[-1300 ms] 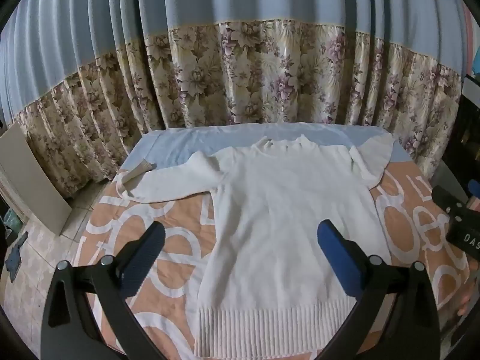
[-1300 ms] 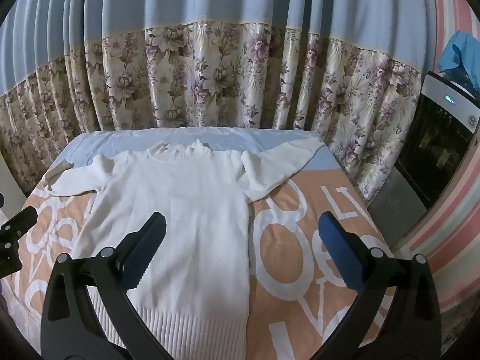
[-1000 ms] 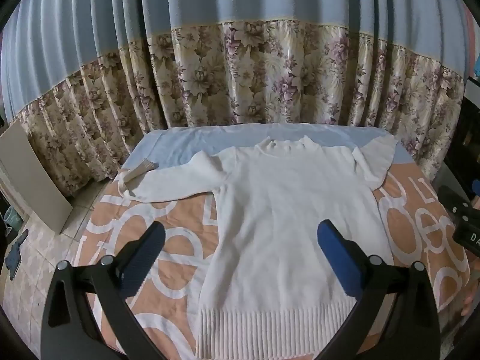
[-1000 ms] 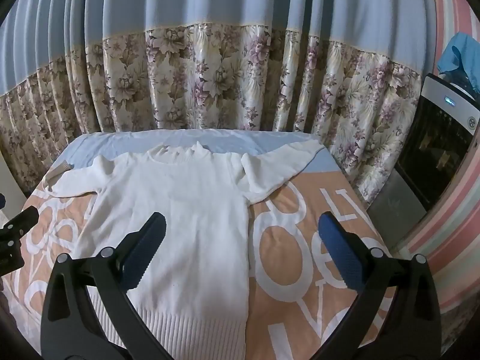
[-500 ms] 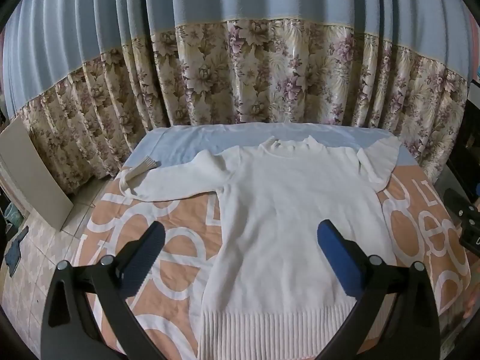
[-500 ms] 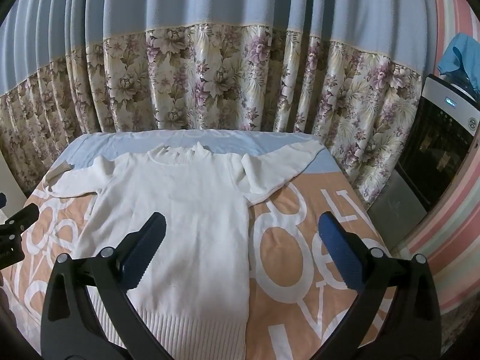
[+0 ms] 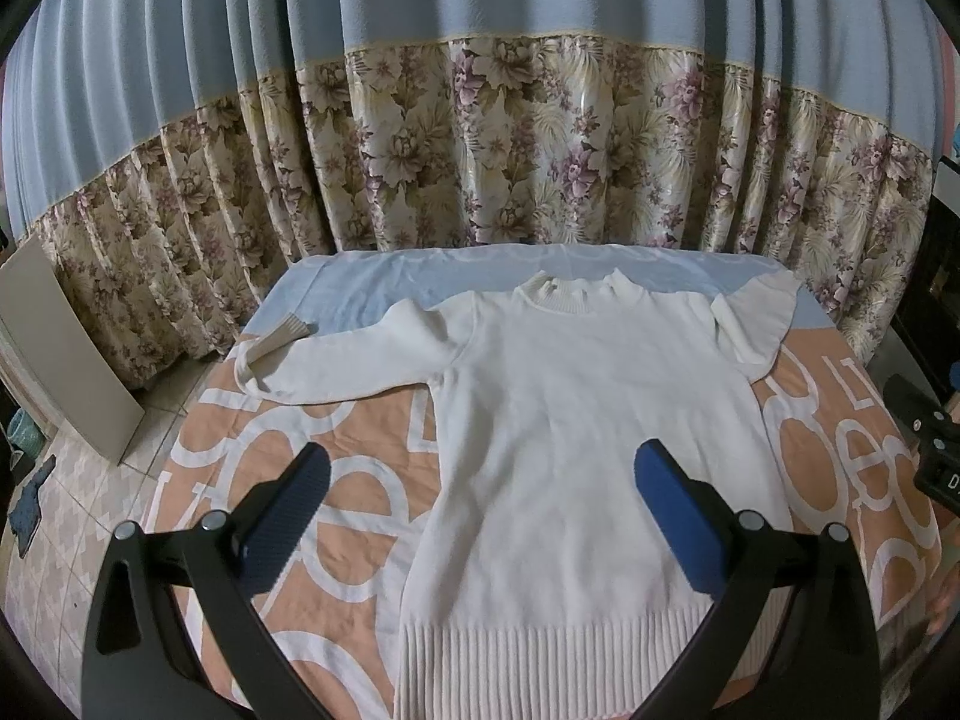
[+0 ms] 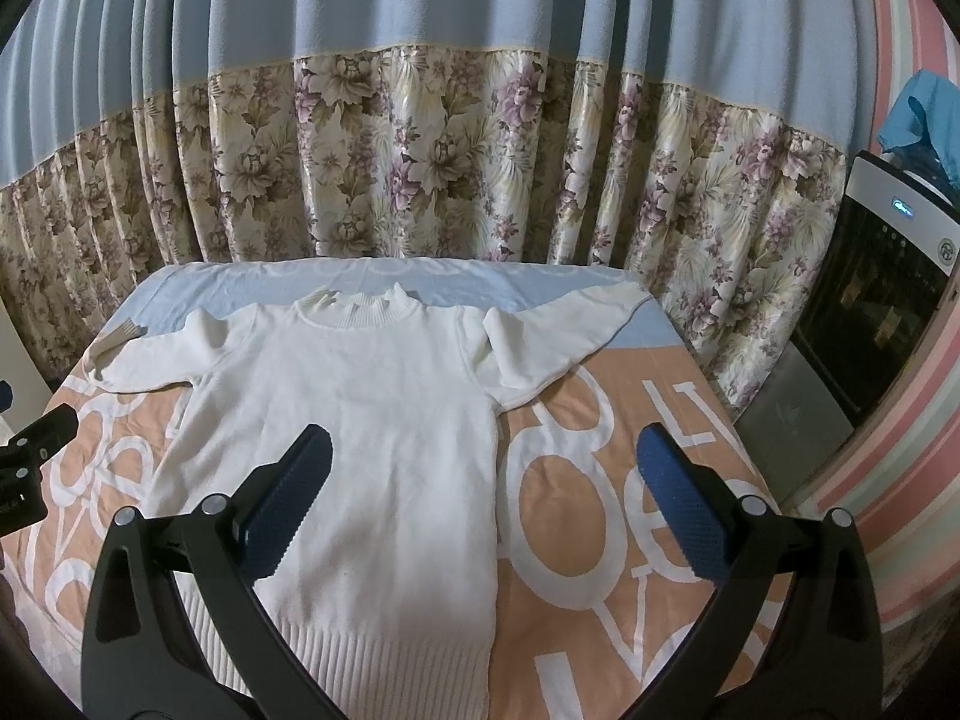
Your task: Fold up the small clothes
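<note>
One cream knit sweater laid flat, ribbed hem, patterned cloth

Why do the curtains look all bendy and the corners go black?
Left wrist view: the fisheye lens bows the curtain outward and leaves dark corners; the white sweater is sharp. Right wrist view: the same bending, strongest at the striped wall; soft shadow falls under the hand-held gripper.

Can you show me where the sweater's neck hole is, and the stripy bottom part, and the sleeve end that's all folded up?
collar (image 7: 567, 291), left wrist view, on its ribbed front edge.
ribbed hem (image 7: 540, 660), left wrist view, mid-band.
sleeve cuff (image 7: 282, 333), left wrist view, on its ribbed end.
</note>
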Demonstrator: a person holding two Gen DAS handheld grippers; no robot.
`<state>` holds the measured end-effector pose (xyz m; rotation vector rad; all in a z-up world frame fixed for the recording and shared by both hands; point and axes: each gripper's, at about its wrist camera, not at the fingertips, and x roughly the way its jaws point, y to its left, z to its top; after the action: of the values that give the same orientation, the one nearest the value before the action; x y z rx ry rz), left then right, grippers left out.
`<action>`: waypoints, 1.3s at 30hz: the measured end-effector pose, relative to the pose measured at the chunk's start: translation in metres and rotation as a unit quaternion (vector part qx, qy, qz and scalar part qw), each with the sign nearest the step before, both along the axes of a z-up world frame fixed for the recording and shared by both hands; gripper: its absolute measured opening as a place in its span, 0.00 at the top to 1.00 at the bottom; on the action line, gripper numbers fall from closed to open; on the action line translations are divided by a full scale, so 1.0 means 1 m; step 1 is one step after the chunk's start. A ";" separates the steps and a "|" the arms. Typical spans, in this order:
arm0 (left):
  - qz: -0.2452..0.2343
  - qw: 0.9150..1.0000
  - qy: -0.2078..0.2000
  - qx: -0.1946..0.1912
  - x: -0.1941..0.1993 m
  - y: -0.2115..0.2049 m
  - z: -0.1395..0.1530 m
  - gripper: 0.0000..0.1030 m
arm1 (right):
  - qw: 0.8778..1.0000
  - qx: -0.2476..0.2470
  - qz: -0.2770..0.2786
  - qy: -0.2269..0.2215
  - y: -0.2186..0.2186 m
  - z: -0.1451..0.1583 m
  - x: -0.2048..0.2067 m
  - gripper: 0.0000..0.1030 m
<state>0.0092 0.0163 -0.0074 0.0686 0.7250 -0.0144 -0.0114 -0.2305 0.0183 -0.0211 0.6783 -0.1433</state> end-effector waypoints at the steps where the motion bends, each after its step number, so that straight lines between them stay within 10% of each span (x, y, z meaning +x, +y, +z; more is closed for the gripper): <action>1: 0.000 1.000 0.000 0.000 0.000 0.000 0.000 0.01 | 1.000 0.000 0.000 0.000 0.000 -0.001 0.000 0.03; 39: -0.003 1.000 0.000 0.006 0.003 -0.010 -0.001 0.01 | 1.000 0.000 0.001 0.004 0.000 -0.002 0.008 0.03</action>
<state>0.0123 0.0063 -0.0084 0.0825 0.7254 -0.0167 -0.0039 -0.2310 0.0158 -0.0229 0.6866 -0.1412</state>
